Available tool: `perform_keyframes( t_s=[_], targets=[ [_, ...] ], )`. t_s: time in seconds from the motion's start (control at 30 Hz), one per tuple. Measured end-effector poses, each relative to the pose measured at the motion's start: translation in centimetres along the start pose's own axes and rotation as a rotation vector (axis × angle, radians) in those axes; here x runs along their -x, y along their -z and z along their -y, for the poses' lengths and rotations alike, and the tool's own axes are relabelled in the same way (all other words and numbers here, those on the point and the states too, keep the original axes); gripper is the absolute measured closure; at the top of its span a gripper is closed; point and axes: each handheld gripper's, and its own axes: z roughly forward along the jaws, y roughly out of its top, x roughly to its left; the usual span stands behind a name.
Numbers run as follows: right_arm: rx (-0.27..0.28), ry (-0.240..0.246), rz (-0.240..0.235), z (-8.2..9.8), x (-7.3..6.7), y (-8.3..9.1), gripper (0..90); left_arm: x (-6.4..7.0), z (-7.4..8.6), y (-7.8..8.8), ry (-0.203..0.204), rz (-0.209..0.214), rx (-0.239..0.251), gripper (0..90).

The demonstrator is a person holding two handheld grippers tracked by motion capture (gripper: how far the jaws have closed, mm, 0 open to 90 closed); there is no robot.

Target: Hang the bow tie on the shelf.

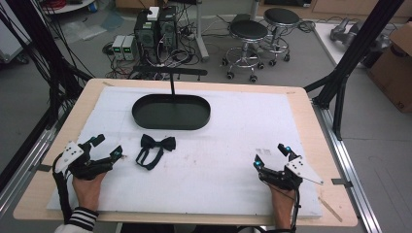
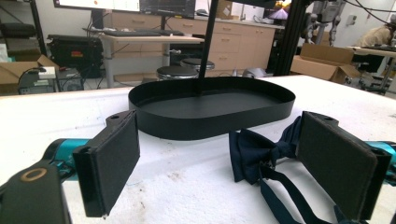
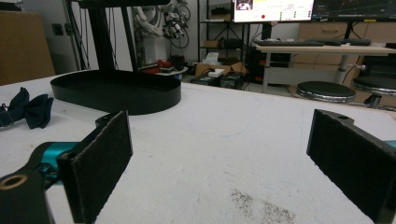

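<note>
I've got the L gripper (image 1: 108, 146) low at 8 o'clock on the white mat (image 1: 218, 160), jaws spread wide, nothing between the pads. In the L gripper view the navy bow tie (image 2: 261, 149) lies on the mat just ahead toward 1 o'clock, its strap trailing back under the far pad, no contact I can make out. Tie sits at 6 o'clock of the black oval tray (image 1: 171, 112), near it but apart. R gripper (image 1: 270, 155) rests at 4 o'clock on the mat, jaws also wide, holding nothing, well apart from tie.
</note>
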Motion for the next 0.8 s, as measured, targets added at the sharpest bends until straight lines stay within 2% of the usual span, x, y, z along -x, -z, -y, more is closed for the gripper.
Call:
perform_keyframes(
  t_s=[0.07,0.23,0.43,0.6,0.8],
  targets=[
    [0.0,0.003,0.0,0.0,0.01,-0.02,5.9,0.0,0.01,0.0,0.001,0.002,0.002,14.0],
    [-0.003,-0.001,0.0,-0.01,0.01,-0.04,5.9,0.24,0.04,0.05,-0.03,0.013,0.006,14.1],
    [-0.016,-0.008,0.001,-0.05,0.0,-0.11,5.8,0.27,0.05,0.09,-0.037,0.019,0.007,14.1],
    [-0.009,0.015,0.006,-0.03,-0.16,-0.08,5.8,0.38,0.02,-0.02,-0.046,0.018,-0.001,14.1],
    [-0.006,0.008,0.007,-0.01,-0.15,-0.04,5.9,0.47,0.0,-0.05,-0.055,0.021,-0.006,14.1]
  ],
)
